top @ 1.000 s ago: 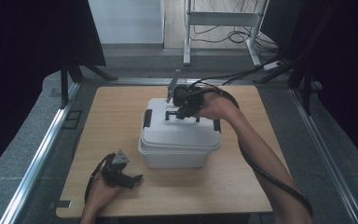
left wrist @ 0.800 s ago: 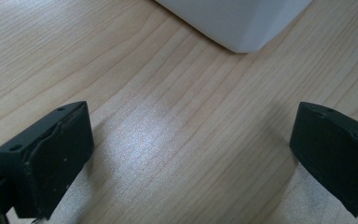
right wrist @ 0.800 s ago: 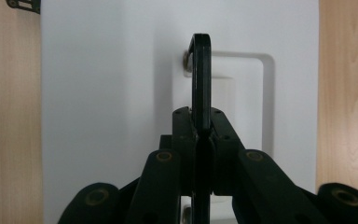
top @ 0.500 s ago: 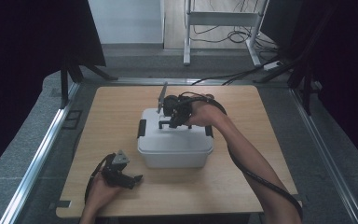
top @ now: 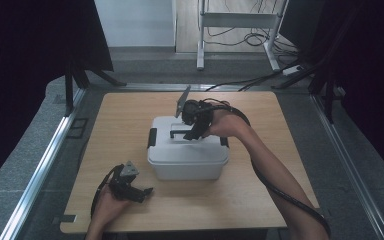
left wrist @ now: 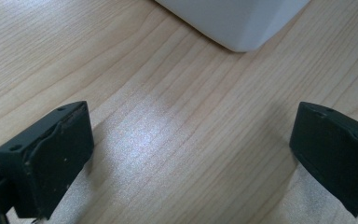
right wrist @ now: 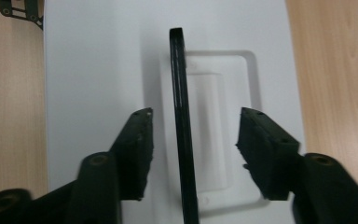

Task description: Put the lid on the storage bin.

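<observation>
The black carry handle (right wrist: 182, 126) stands raised over the recessed lid of the white storage box (top: 187, 150) at mid-table. Its long axis runs between the spread jaws of the right gripper (right wrist: 193, 140), untouched. The left gripper (top: 130, 187) is held spread, idle, near the table's front edge.

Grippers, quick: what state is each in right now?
Left tool: open, holding nothing, over the light wooden table.
Right tool: open, jaws either side of the white plastic box's black handle, not clamped.

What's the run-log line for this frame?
right gripper: open, straddling handle of white box | left gripper: open, on table | handle: raised, ungripped
</observation>
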`<state>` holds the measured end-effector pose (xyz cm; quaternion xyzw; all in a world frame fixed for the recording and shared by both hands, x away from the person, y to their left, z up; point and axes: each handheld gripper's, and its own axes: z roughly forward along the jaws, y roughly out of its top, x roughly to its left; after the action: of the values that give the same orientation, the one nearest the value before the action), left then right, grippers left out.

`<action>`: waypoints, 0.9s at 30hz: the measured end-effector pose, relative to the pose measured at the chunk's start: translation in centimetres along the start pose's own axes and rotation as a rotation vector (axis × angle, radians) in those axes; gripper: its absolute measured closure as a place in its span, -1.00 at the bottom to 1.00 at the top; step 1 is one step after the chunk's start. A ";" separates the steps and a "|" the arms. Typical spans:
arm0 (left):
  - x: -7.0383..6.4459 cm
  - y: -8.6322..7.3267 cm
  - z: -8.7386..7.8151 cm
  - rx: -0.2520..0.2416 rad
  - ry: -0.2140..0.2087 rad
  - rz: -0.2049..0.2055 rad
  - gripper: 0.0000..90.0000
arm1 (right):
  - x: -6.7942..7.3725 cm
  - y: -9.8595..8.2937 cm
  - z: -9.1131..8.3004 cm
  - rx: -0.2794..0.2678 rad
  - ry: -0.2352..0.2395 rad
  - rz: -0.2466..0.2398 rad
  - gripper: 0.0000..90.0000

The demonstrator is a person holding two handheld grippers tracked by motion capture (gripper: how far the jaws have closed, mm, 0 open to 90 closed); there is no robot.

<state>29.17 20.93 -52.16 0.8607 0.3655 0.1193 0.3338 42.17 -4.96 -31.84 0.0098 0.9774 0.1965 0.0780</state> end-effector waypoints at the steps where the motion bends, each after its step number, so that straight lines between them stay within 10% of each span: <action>1: 0.0 0.0 0.0 0.000 0.000 0.000 -1.00 | 0.0 -0.3 -0.2 -0.015 -0.002 0.003 -0.11; 27: 0.0 0.0 0.0 -0.003 0.003 -0.004 -1.00 | 0.5 -11.3 -6.1 -0.168 -0.164 0.263 -0.52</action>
<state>29.16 20.91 -52.17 0.8592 0.3676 0.1203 0.3348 40.82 -17.67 -30.75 0.1469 0.9382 0.2843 0.1319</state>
